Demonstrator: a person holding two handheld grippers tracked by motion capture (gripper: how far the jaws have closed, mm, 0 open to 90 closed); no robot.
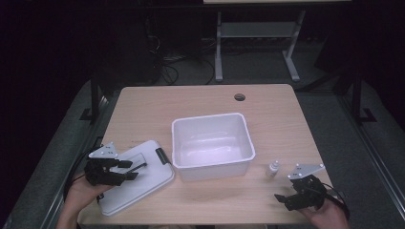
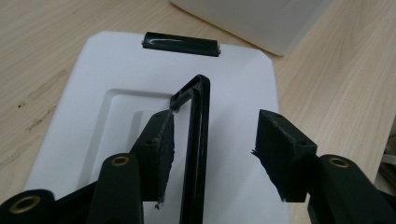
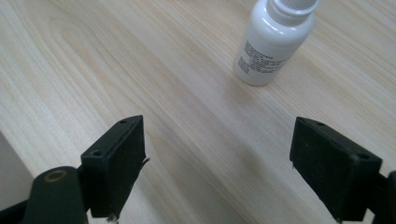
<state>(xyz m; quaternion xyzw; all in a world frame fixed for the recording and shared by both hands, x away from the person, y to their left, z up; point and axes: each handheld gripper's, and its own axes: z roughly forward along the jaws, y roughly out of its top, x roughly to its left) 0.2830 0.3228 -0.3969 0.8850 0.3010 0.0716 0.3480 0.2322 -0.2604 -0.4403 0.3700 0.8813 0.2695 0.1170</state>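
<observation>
Near the front left corner of the pale wood-grain tabletop [image 1: 200,98], a flat white plastic lid [image 1: 138,179] with rounded corners is lying, its thin black hinged handle [image 2: 196,140] standing raised between the foam-padded jaws of the left tool [image 2: 212,144], which are gaping and not pressing it. Toward the front right corner, the right tool [image 3: 217,163] is hovering wide open just short of a small glossy white bottle [image 3: 273,42]; a rectangular white tub [image 1: 212,143] is sitting mid-tabletop

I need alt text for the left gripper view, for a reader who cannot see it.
The left tool is open above a white lid, with the lid's raised black handle between its pads, untouched. A black latch sits at the lid's far edge, near a white bin.
</observation>
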